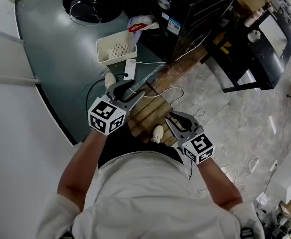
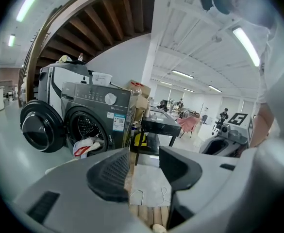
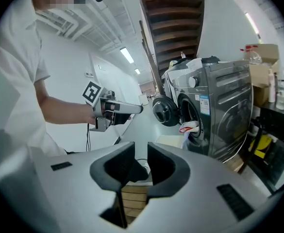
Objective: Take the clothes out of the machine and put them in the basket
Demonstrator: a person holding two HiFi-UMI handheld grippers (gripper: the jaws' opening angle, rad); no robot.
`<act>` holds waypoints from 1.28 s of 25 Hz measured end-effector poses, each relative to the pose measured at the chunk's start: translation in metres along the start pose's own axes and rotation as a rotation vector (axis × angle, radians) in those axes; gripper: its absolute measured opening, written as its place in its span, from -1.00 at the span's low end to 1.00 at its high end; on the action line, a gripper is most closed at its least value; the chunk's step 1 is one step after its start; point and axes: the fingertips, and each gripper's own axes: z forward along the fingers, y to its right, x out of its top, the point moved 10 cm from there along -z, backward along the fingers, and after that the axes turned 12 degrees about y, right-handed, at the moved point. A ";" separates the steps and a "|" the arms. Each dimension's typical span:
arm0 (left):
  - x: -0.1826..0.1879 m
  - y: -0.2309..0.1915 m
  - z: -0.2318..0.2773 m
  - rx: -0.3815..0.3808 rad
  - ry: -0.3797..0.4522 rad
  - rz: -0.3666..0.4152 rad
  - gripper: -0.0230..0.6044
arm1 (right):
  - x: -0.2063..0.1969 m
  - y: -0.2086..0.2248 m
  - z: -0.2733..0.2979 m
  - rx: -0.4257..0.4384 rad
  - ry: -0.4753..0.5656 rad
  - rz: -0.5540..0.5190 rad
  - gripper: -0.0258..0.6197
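Note:
The dark washing machine [image 1: 185,9] stands at the top of the head view, its round door [image 1: 88,4] swung open. White and red clothes [image 1: 143,24] hang out of the drum mouth. A white basket [image 1: 116,49] sits on the floor in front of it. My left gripper [image 1: 139,91] is held over the floor short of the basket, open and empty. My right gripper [image 1: 174,119] hangs further back, also open with nothing between its fingers. The left gripper view [image 2: 144,171] shows the clothes [image 2: 86,147] ahead. In the right gripper view [image 3: 141,166] the basket [image 3: 173,141] lies below the clothes [image 3: 190,127].
Wooden planks [image 1: 150,108] lie under the grippers, with white cables [image 1: 185,93] and a power strip [image 1: 130,68] on the floor nearby. A black table [image 1: 254,49] stands right of the machine. One of the person's shoes [image 1: 157,133] shows between the arms.

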 end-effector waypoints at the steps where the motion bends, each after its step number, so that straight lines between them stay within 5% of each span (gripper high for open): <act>1: 0.002 -0.010 0.008 -0.012 -0.002 0.005 -0.33 | 0.002 0.004 0.006 -0.014 0.000 0.000 -0.67; 8: -0.004 -0.095 0.061 -0.031 -0.008 0.003 -0.33 | 0.003 0.036 0.074 -0.035 -0.058 0.015 -0.67; 18: -0.021 -0.232 0.150 -0.096 -0.058 0.096 -0.21 | -0.009 0.075 0.206 0.006 -0.134 -0.013 -0.67; 32: -0.073 -0.368 0.303 -0.210 -0.157 0.210 -0.01 | -0.060 0.120 0.305 -0.086 -0.144 0.046 -0.60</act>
